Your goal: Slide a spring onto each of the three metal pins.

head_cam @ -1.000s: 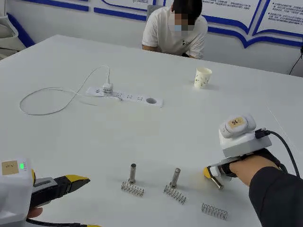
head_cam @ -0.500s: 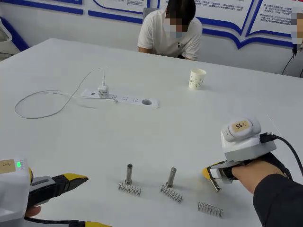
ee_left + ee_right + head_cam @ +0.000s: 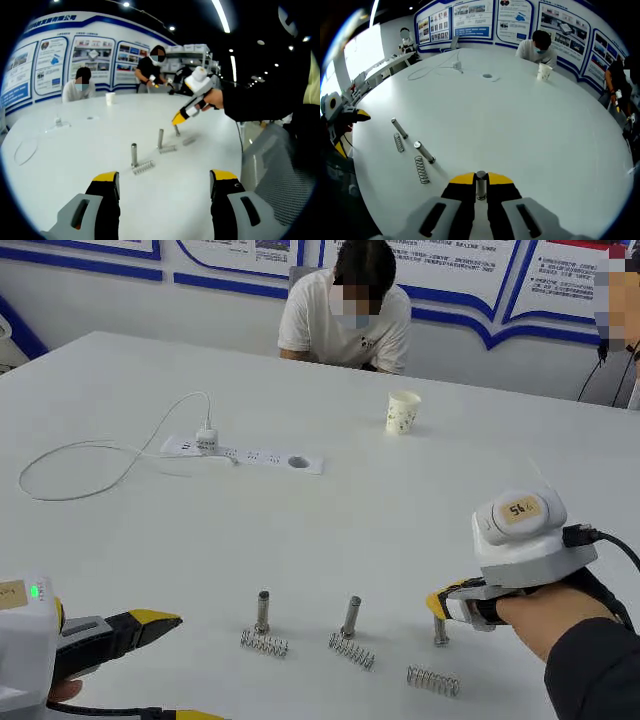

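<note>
A third metal pin [image 3: 441,631] stands close to upright near the front edge of the tabletop [image 3: 400,510], towards the right. It is clamped near its top between the narrow right tongs [image 3: 480,188]. The pictures do not settle whether its foot rests on the surface. To its left, in the same row along the front edge, a middle pin [image 3: 349,616] and a left pin [image 3: 262,610] stand free and upright. A spring lies flat just in front of each pin: the right spring [image 3: 434,680], the middle spring [image 3: 352,651] and the left spring [image 3: 264,644]. None is on a pin yet. The left tongs [image 3: 165,181] hover spread wide and empty over the front left of the tabletop, well apart from the row. The step in hand looks to be standing this last pin in line with the others. To do it well, the pin should probably be kept vertical and its base pressed flat. The jaws would then be eased apart slowly and drawn straight away, clear of the right spring, so the pin is not tipped.
</note>
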The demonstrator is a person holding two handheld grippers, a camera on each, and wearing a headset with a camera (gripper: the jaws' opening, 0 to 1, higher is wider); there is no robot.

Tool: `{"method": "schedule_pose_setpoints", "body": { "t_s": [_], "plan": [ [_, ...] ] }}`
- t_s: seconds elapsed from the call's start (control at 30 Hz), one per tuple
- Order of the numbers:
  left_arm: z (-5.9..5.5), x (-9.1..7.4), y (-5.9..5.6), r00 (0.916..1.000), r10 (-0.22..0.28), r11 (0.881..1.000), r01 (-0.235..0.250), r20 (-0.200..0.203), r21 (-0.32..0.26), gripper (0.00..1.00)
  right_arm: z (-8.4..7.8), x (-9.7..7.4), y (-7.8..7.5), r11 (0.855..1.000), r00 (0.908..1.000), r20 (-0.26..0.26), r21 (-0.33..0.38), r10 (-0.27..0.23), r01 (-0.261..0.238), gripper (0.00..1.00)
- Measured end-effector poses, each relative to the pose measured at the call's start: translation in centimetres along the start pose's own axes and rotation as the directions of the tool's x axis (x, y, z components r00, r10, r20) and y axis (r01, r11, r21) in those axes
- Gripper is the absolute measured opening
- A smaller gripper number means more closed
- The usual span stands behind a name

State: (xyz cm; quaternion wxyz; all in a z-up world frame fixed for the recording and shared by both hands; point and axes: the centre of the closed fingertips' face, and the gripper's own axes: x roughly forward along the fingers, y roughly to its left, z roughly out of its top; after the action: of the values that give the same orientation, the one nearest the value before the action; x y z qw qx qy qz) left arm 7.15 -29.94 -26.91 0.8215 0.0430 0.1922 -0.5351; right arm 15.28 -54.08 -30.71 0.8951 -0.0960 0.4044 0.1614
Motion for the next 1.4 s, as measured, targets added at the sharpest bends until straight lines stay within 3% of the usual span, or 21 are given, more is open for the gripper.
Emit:
{"method": "schedule_pose_setpoints", "body": {
  "t_s": [0.7,1.4],
  "plan": [
    [0.4,-0.3,-0.5,1.0000,-0.003,1.000,0.003,0.000,0.021,0.75,-1.2,-1.2,0.2,1.000,0.9999,0.009,0.021,-0.009,0.008,0.09],
    [0.6,-0.4,-0.9,1.0000,-0.002,1.000,0.003,-0.001,0.027,0.75,-1.1,-1.9,0.4,0.999,0.9987,0.050,-0.041,-0.005,0.007,0.12]
  ]
}}
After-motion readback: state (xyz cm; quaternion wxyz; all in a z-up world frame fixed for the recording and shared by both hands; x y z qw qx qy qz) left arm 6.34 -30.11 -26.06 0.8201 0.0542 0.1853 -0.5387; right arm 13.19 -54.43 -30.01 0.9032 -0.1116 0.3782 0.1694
